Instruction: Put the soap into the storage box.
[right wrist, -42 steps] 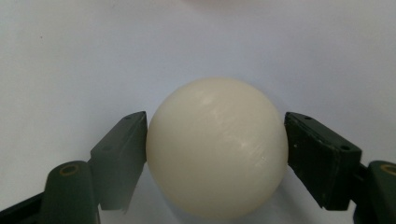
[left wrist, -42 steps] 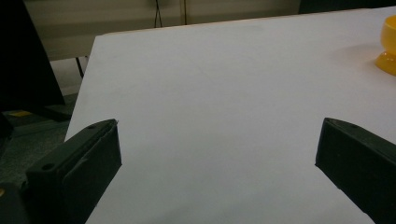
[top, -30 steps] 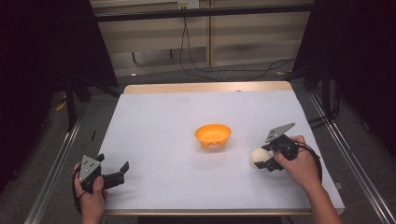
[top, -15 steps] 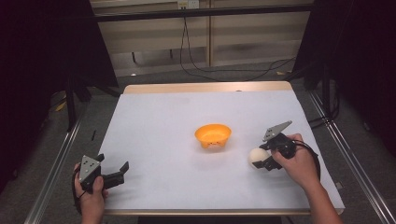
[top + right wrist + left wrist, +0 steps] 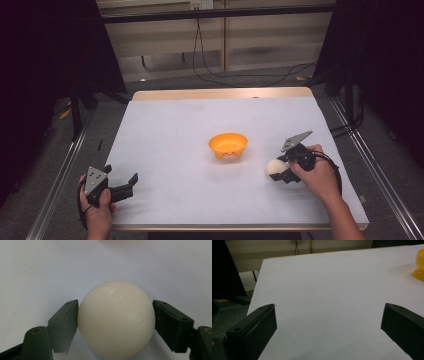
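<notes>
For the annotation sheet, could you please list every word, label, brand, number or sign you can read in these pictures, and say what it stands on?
None: no readable text anywhere.
White ball: plain, no marking.
Orange bowl: plain, no label.
White table cover: blank.
Left gripper and right gripper: no lettering to be made out on the black fingers or the grey plates.
Small fitting on the back wall: too small to read.

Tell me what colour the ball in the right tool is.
Cream white ball, clearest in the right gripper view.
</notes>
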Demonstrator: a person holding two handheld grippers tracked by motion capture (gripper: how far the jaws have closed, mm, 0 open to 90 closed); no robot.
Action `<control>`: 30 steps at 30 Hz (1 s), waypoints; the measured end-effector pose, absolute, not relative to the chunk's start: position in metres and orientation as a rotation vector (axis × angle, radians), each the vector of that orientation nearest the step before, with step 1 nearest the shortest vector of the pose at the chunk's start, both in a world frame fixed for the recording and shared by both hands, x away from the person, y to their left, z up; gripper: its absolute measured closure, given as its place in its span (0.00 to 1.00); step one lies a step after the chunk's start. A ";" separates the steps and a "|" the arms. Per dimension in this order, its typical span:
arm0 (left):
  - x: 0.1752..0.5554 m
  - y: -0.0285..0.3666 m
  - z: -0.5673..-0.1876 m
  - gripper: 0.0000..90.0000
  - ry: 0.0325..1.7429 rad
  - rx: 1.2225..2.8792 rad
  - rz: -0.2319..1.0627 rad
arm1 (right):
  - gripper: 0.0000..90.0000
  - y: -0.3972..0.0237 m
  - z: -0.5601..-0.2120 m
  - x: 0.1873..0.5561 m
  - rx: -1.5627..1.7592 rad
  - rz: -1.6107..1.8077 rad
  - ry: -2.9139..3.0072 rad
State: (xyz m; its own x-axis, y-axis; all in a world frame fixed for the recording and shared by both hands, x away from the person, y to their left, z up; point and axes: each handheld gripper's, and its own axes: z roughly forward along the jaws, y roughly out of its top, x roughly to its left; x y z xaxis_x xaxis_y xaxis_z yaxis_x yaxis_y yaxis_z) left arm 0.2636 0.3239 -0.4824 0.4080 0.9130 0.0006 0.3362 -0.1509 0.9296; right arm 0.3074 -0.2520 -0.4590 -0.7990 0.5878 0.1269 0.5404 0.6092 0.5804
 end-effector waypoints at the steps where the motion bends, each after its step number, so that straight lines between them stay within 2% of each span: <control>1: 0.264 0.324 -0.482 0.00 1.102 1.700 0.749 | 0.26 -0.252 -0.460 0.308 0.961 0.943 2.755; 30: 0.264 0.324 -0.482 0.00 1.101 1.700 0.749 | 0.26 -0.235 -0.439 0.321 0.903 0.944 2.745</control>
